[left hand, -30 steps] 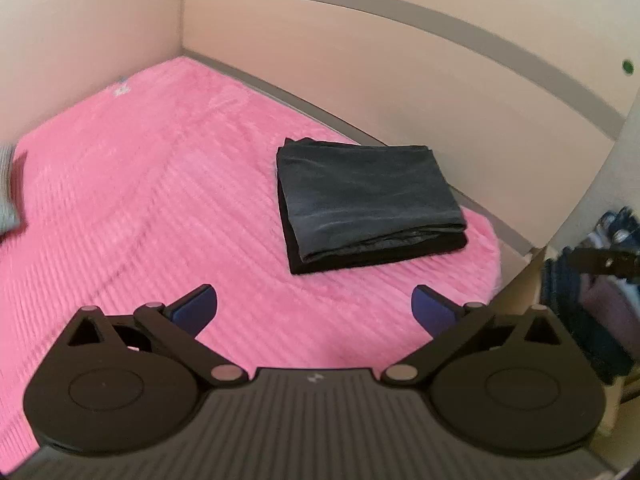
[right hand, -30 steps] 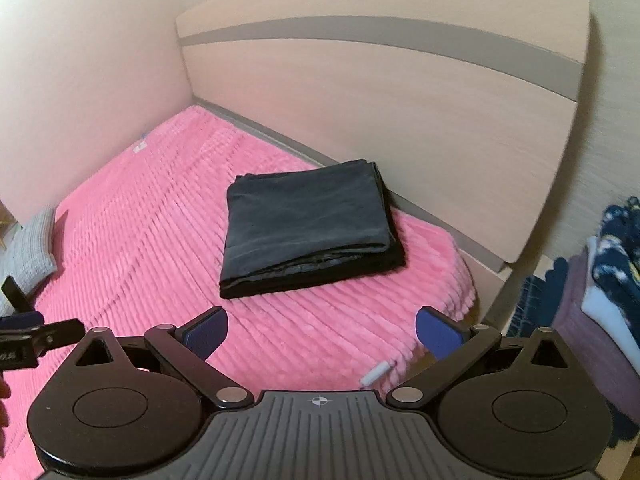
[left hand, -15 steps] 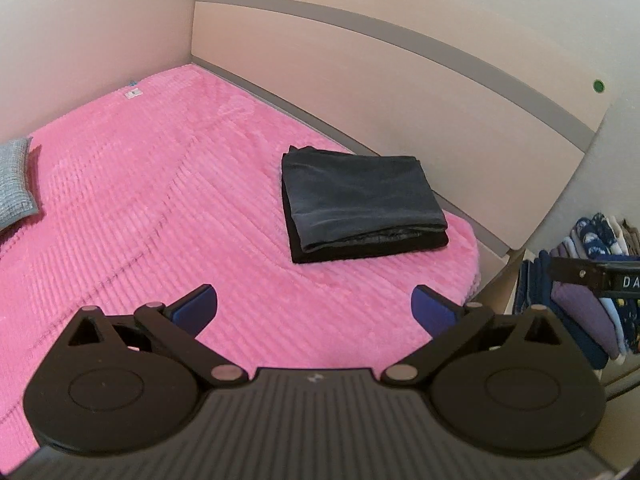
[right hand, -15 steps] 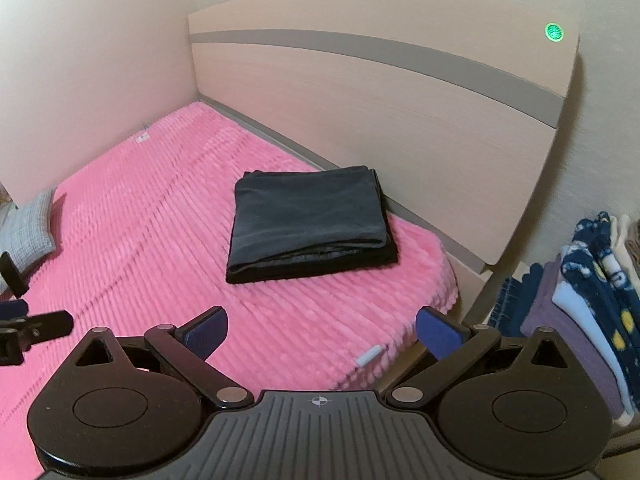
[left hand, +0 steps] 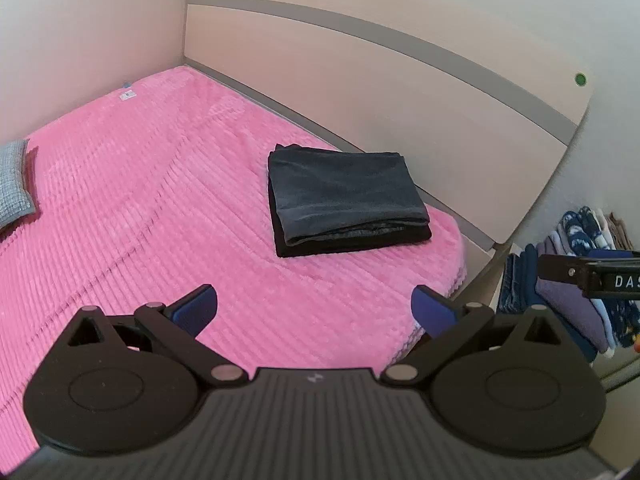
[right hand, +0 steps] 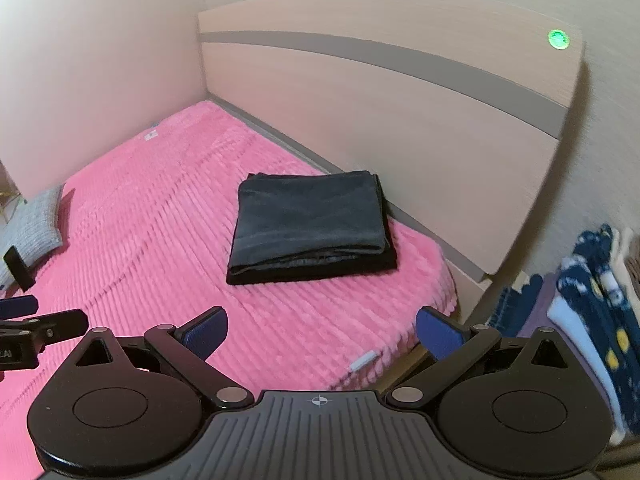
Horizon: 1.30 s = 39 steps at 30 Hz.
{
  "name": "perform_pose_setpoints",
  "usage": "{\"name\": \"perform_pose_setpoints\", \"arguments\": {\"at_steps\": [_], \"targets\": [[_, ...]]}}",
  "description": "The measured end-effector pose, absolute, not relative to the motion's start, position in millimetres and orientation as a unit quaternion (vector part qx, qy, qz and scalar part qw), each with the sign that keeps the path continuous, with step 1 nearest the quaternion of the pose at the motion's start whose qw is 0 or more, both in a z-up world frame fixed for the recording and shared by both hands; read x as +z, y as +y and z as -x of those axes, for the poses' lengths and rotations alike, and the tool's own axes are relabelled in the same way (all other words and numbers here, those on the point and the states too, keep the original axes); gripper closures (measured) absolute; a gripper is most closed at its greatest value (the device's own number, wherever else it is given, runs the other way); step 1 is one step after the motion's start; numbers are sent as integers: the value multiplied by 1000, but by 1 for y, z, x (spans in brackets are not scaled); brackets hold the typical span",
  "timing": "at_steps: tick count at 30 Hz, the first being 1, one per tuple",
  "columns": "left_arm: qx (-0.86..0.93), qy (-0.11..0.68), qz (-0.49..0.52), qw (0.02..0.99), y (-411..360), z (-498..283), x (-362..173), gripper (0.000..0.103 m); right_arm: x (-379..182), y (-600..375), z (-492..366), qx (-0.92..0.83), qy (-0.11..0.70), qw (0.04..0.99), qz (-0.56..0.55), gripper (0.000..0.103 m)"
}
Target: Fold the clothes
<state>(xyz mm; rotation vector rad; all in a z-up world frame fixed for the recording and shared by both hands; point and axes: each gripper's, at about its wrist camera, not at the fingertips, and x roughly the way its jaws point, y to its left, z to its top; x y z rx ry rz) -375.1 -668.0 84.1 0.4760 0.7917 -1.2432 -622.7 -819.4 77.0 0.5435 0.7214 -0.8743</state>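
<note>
A dark grey garment point(left hand: 344, 196) lies folded into a neat rectangle on the pink ribbed bedspread point(left hand: 140, 220), near the headboard. It also shows in the right wrist view point(right hand: 308, 224). My left gripper point(left hand: 316, 312) is open and empty, held above the bed's near part, well short of the garment. My right gripper point(right hand: 322, 332) is open and empty, also back from the garment, over the bed's corner. The left gripper's tip shows at the left edge of the right wrist view point(right hand: 36, 324).
A wooden headboard point(left hand: 400, 80) runs behind the bed, with walls on the left. A grey pillow point(left hand: 12, 180) lies at the bed's left. A pile of blue and purple clothes point(right hand: 588, 312) stands right of the bed, beyond its edge point(right hand: 400, 360).
Both grippers have drawn back and up from the folded garment, which now looks smaller and farther. The clothes pile at the right has come more into view. Both stay open.
</note>
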Motion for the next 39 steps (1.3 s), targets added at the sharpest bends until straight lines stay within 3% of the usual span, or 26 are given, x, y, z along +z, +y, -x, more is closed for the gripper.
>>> {"name": "perform_pose_setpoints", "arguments": {"at_steps": [18, 39], "targets": [[-533, 376, -224, 724, -743, 417, 72, 1, 69, -882, 631, -377, 364, 818, -236, 1], [-530, 375, -244, 720, -773, 433, 55, 1, 67, -891, 637, -380, 368, 818, -227, 1]]}}
